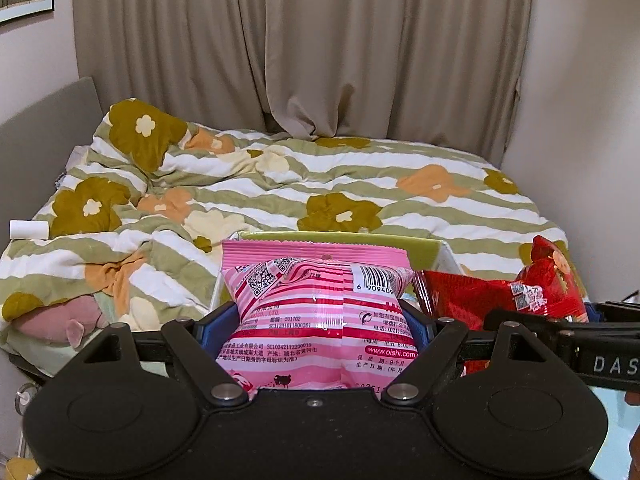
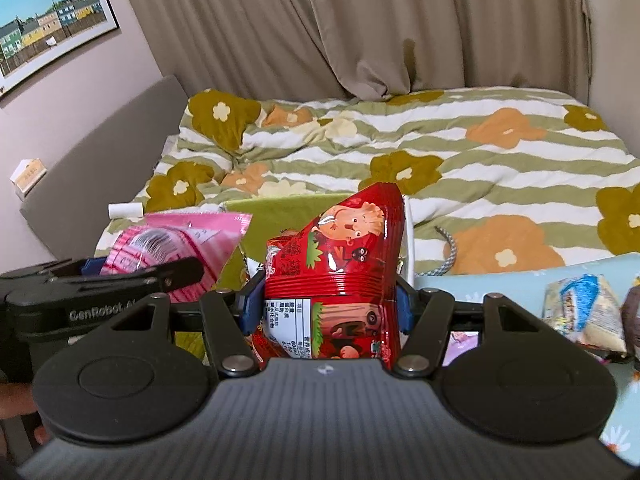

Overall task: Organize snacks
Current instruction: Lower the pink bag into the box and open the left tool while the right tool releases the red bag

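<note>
My left gripper [image 1: 318,324] is shut on a pink striped snack bag [image 1: 320,304] and holds it upright over a green-lined box [image 1: 424,250]. My right gripper [image 2: 326,306] is shut on a red snack bag [image 2: 340,264] with a cartoon face, held just to the right of the pink bag [image 2: 176,240]. The red bag also shows in the left wrist view [image 1: 500,296]. The green box [image 2: 288,216] sits behind both bags; its inside is hidden.
A bed with a flowered, striped quilt [image 1: 360,184] fills the background, curtains behind it. A light blue cloth [image 2: 500,280] at the right carries more wrapped snacks [image 2: 584,312]. A white roll [image 1: 28,229] lies at the bed's left edge. A pink plush [image 1: 64,320] lies lower left.
</note>
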`<state>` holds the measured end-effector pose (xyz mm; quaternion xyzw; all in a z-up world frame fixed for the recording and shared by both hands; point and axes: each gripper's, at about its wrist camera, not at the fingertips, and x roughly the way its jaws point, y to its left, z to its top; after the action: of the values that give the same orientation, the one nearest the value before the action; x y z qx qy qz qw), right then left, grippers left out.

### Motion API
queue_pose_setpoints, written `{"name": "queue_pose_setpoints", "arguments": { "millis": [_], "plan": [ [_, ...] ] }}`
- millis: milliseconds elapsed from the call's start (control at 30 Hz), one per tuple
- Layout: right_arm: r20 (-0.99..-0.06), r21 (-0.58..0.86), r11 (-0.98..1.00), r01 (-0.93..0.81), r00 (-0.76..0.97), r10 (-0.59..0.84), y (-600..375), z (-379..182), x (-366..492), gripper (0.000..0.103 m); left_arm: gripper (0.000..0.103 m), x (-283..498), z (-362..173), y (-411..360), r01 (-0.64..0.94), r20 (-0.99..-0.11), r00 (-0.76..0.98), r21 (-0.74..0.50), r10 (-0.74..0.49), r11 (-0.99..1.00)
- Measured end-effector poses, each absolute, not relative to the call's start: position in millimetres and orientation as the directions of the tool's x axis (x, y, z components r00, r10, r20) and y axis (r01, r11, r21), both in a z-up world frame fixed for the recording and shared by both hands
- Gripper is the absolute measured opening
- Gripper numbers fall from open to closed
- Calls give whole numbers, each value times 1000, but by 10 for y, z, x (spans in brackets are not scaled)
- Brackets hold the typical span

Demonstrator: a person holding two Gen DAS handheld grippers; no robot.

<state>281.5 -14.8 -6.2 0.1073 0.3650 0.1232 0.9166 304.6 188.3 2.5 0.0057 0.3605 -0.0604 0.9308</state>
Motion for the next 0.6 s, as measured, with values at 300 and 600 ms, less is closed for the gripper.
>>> {"name": "queue_pose_setpoints", "arguments": {
  "millis": [300, 600],
  "plan": [
    [-681, 318, 937, -144, 654, 331, -134, -290, 3312, 76, 89, 3503, -221, 1902, 90, -730, 675, -65, -109, 994],
    [-712, 313, 941, -132, 623, 324, -117, -408, 3502, 77, 103, 3498, -288, 1959, 80, -737, 670, -49, -90, 996]
  ]
}}
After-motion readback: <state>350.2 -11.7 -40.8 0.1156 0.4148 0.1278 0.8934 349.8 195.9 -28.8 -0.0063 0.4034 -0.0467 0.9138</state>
